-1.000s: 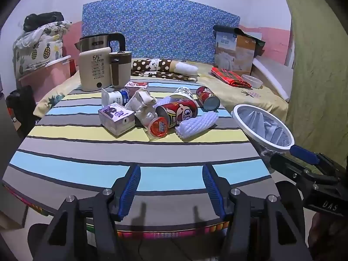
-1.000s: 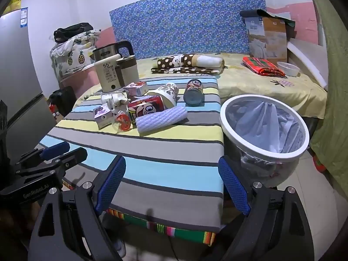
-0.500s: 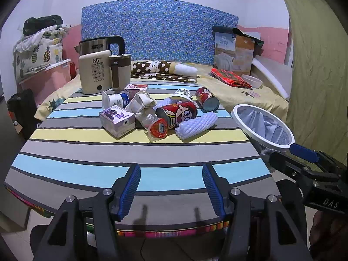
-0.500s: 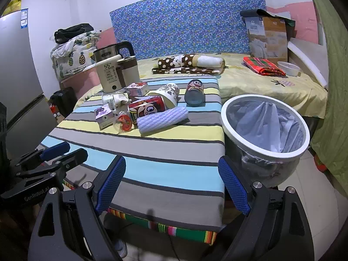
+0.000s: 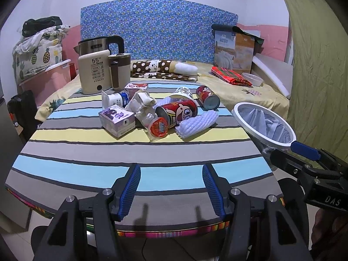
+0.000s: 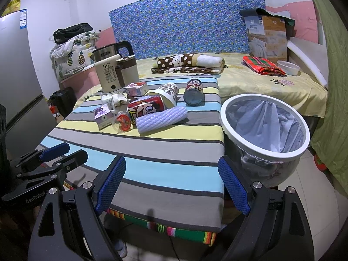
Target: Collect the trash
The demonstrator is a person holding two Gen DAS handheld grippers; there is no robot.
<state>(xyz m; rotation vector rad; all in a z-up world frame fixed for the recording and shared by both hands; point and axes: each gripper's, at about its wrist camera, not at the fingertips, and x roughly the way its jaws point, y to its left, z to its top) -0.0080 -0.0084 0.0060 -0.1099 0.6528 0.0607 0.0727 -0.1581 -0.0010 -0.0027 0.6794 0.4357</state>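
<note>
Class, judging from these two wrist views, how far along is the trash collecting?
Done: nothing visible; the lined bin shows no trash. In hand: nothing; left gripper and right gripper are open and empty. Left: the whole pile, including the red can, purple carton and foam sleeve.

Home bedroom, bed (image 6: 271, 82) with floral headboard (image 5: 158, 34), folded bedding (image 6: 74, 58), kettle (image 5: 97, 65) on striped table (image 5: 139, 152)

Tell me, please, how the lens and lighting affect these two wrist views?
Left wrist view: fisheye bows the striped table; dark corner vignette; the fingers cast soft shadows. Right wrist view: same barrel bending; bin rim is bright but not blown out; both pictures sharp.
</note>
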